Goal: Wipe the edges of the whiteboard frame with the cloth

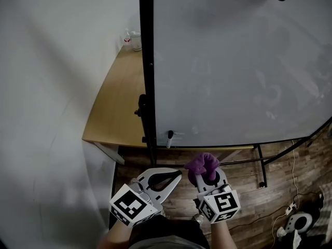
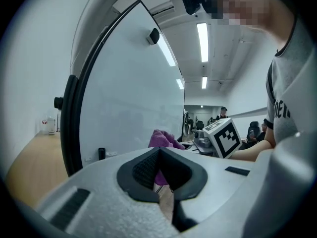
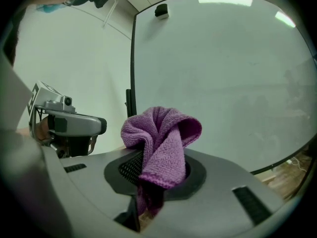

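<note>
- The wiping had not begun, I think. The purple cloth (image 1: 203, 163) was held low, under the board's bottom edge, and was not touching the whiteboard frame (image 1: 147, 61).
- The right gripper (image 1: 206, 174) had its jaws squeezed shut on the cloth. One bunch stuck out past the tips and a bit hung down between the jaws.
- The left gripper (image 1: 175, 176) was just beside it. Its jaws were closed tip to tip and held nothing.
- Next, the cloth likely needed to go up to the black frame and press on it. The bunch sticking out should touch the edge first, not the hard jaws. The long left side of the frame was near.
- The head view showed the whole place: the white whiteboard (image 1: 233, 61), the wooden table (image 1: 116, 102) to its left with a cup (image 1: 136, 39) at the far end, and the wood floor (image 1: 244, 191) below.
- The right gripper view showed best how the cloth was pinched, and a small black clip (image 3: 161, 11) at the board's top corner.
- Only the left gripper view showed the room behind the board: ceiling lights (image 2: 203, 41) and people (image 2: 224, 112) far off. There the cloth showed behind the closed jaws, not in them.
</note>
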Motion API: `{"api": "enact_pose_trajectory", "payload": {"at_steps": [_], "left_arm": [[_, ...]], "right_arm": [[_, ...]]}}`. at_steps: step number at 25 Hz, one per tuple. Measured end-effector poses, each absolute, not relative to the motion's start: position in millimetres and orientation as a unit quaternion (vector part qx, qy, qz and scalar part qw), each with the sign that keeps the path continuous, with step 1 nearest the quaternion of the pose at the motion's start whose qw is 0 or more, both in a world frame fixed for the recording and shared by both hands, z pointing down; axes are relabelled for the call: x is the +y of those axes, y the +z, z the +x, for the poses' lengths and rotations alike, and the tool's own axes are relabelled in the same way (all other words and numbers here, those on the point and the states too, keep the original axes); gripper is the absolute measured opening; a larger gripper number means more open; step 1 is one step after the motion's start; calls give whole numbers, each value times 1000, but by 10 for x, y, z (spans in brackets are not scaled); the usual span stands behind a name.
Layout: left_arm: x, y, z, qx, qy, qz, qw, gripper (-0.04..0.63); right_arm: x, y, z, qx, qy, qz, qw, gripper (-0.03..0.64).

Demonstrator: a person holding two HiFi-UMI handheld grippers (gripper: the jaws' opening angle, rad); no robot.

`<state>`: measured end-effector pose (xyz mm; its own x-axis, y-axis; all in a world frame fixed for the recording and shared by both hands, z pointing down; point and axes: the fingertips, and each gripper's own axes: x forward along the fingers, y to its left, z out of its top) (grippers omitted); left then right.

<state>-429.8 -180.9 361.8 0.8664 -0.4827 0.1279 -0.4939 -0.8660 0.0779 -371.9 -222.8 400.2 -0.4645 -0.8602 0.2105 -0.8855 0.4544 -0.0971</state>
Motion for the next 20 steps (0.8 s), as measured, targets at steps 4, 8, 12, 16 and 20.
{"api": "enact_pose_trajectory", "payload": {"at_steps": [4, 8, 12, 16, 20], "left_arm": [[-1850, 3729, -4367, -250, 58, 964, 68, 17], [-1888, 3891, -4421, -254, 61, 962, 81, 17], [-1928, 4006, -4465, -261, 58, 958, 105, 17], [-1943, 4115, -4505, -270, 60, 953, 125, 17], [-1960, 4224, -4569, -279, 56, 948, 142, 17]], "right_arm": [[-2277, 4214, -3756, -844, 115, 519, 77, 67], [-2313, 4439, -3768, -839, 130, 521, 92, 67], [-2335, 4640, -3803, -836, 143, 518, 108, 67], [-2372, 4826, -3856, -836, 151, 513, 122, 67], [-2426, 5041, -3967, -839, 156, 503, 138, 67]]}}
